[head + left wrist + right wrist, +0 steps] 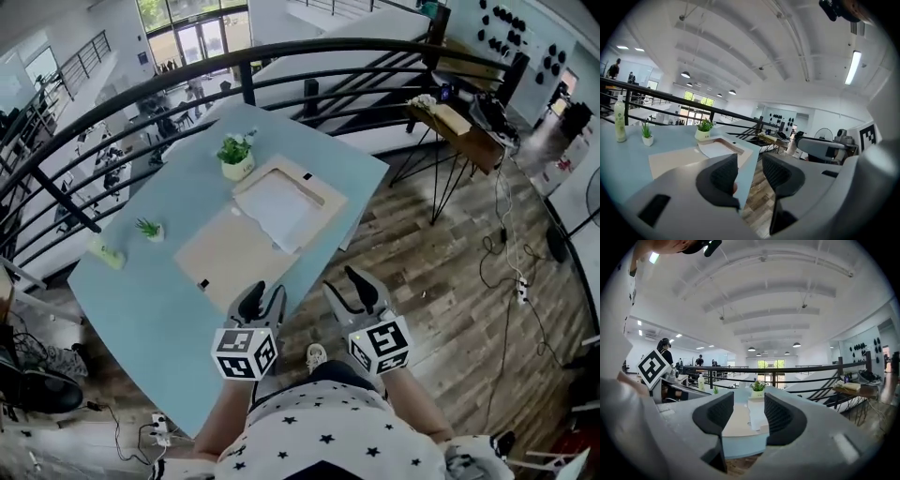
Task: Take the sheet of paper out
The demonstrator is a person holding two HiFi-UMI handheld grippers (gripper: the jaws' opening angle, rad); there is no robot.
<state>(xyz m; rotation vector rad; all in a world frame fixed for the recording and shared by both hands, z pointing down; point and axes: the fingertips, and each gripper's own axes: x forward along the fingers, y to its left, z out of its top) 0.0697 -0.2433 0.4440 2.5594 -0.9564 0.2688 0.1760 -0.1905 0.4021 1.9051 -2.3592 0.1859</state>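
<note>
A white sheet of paper lies in an open tan folder on the light blue table. The sheet rests in the folder's framed half at the far right. Both grippers hover at the table's near edge, short of the folder. My left gripper is open and empty, just over the table's corner. My right gripper is open and empty, off the edge above the wooden floor. The left gripper view shows the paper ahead of the left gripper. In the right gripper view the paper lies beyond the right gripper.
A potted plant stands just behind the folder. A smaller plant and a green bottle sit at the table's left. A black railing runs behind the table. A wooden desk and floor cables are at the right.
</note>
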